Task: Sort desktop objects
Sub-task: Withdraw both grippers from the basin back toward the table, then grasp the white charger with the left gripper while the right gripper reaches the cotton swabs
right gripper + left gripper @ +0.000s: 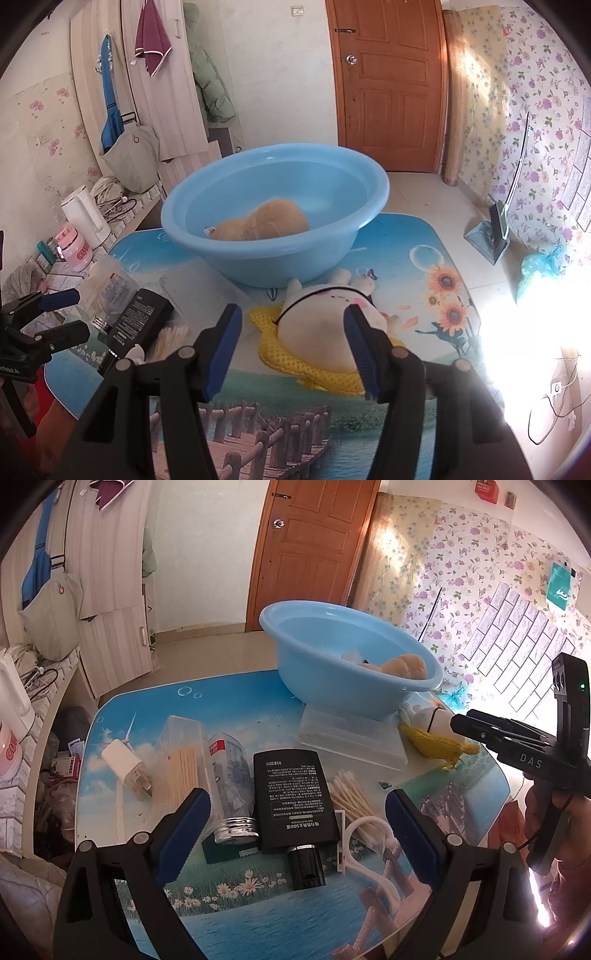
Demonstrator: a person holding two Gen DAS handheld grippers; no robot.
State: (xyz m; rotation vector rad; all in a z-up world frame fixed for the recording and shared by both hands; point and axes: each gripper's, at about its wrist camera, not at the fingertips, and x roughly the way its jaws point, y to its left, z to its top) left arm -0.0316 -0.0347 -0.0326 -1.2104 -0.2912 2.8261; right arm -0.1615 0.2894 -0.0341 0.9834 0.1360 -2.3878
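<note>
The rounded-corner worktop (436, 266), a glossy printed scene, lies bare at its near edge. The right hand-held gripper (291, 350) stands half-wide around a soft white plush toy (325, 325) on yellow mesh, its right pad touching. The left hand-held gripper (297, 834) gapes wide over a matte black bottle (295, 797). Behind sits a smooth blue plastic basin (273, 254).

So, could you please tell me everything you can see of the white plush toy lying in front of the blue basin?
The white plush toy is a soft, rounded fabric animal with upright ears, a pink cheek patch and a thin black cord around its body. It lies on a yellow mesh cloth on the printed table mat, its ears toward the blue basin. The right hand-held gripper straddles its near end, jaws apart; one pad looks to be against its side, the other clear.
</note>
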